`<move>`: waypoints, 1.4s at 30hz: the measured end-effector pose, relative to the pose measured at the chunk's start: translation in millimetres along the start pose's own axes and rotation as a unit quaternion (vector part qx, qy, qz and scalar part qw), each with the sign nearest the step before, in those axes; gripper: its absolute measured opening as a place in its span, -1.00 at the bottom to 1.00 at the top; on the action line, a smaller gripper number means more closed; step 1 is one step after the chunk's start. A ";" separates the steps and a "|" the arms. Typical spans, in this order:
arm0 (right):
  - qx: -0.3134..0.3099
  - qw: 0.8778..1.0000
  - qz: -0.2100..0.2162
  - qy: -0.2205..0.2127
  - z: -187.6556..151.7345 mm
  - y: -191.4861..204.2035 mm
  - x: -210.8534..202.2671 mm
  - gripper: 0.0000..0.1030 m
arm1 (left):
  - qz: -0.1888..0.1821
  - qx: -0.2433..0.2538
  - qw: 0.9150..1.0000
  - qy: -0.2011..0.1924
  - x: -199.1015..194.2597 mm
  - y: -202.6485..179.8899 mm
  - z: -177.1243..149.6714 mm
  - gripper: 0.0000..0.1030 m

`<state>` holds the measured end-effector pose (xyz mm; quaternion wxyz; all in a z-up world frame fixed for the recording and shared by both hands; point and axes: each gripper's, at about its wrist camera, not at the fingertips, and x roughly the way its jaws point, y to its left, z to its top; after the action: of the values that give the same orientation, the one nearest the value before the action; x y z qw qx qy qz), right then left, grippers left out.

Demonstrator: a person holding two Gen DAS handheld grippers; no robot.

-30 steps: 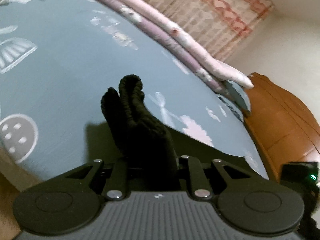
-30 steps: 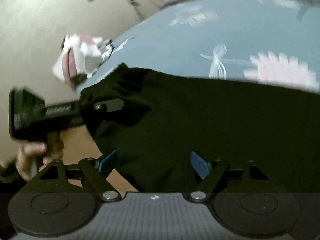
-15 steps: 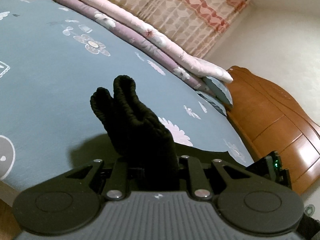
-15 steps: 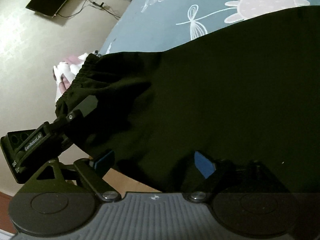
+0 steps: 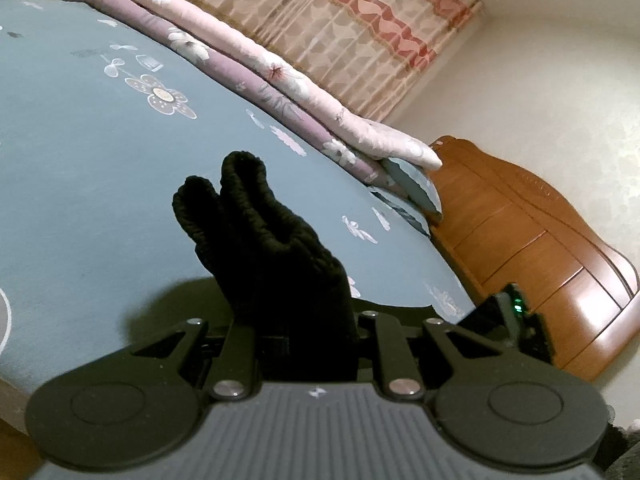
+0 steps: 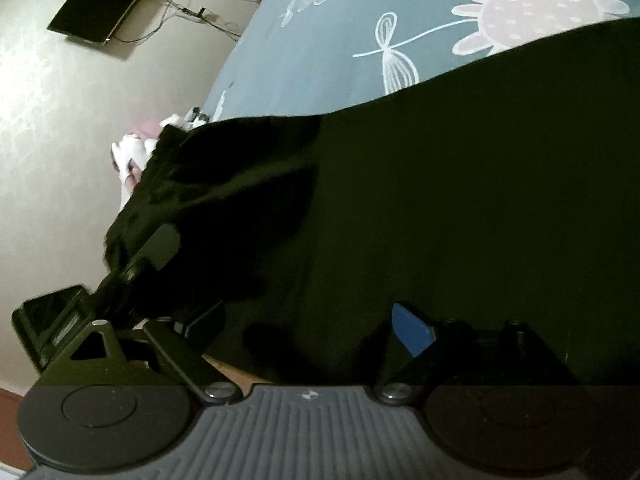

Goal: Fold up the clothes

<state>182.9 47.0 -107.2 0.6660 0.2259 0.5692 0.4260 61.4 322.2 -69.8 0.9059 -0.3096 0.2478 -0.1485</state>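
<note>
The black garment (image 6: pixel 440 208) lies spread over the blue flowered bedsheet (image 5: pixel 80 168) at the bed's near edge, so dark that its seams and shape are hard to read; its right side runs out of the right wrist view. The left gripper (image 5: pixel 296 320) pinches a bunched, ribbed edge of the cloth, which stands up in two lobes and hides the fingers entirely; the jaws are nearly together on it. The right gripper (image 6: pixel 308 320) has its jaws spread wide, having just been opening; the garment lies between and beneath them, but the blue pads (image 6: pixel 412 328) do not press it; the left pad is half lost in shadow. Folded pink and purple quilts (image 5: pixel 256 64) lie along the far side; a wooden headboard (image 5: pixel 532 240) stands to the right, its lower end cut off.
</note>
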 end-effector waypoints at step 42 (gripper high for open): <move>-0.091 0.985 -0.122 -0.085 -1.1 -10.3 -95.7 0.86 | -0.028 0.005 1.000 0.006 24.4 -36.8 7.4 -0.69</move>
<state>186.1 -37.6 -61.4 0.7771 0.1285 0.4924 0.3704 81.5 287.4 -50.2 0.9014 -0.3112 0.2436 -0.1771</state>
